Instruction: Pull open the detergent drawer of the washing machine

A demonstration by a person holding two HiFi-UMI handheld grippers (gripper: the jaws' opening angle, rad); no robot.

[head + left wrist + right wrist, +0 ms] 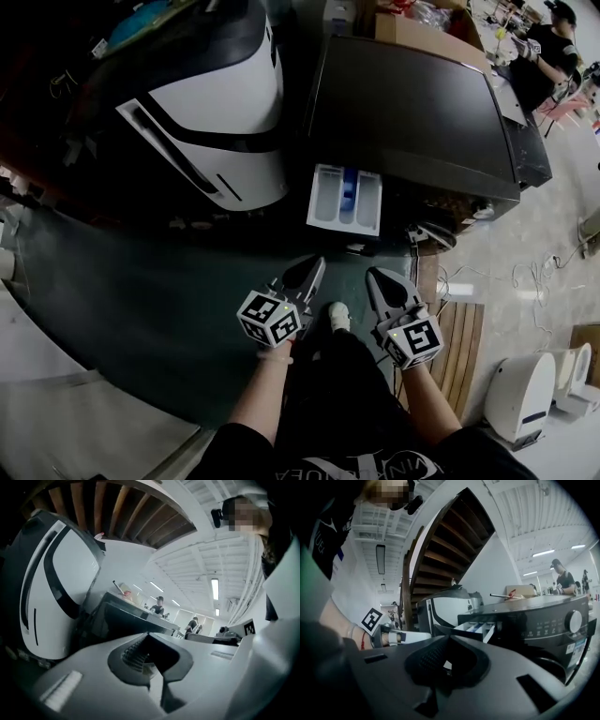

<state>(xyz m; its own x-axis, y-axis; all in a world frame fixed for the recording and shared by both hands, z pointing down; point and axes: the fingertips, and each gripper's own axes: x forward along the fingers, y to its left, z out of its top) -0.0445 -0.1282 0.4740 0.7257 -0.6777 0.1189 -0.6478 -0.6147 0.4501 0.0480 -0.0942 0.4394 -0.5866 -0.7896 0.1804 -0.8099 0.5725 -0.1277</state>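
The dark washing machine (403, 103) stands ahead of me. Its detergent drawer (345, 199) is pulled out at the front left corner and shows white and blue compartments. Both grippers hover side by side short of the drawer, touching nothing. My left gripper (314, 265) is shut and empty, and so is my right gripper (374, 275). The right gripper view has the open drawer (476, 629) beyond the closed right gripper (449, 639), beside the control panel (553, 625). In the left gripper view the closed left gripper (149, 637) points past the machine's top (126, 618).
A big white and black appliance (211, 103) stands left of the washer. A cardboard box (422, 28) sits behind it. Wooden slats (459, 337), cables (534, 277) and white units (525, 394) lie to the right. A person (548, 47) stands far back. A staircase (440, 541) rises overhead.
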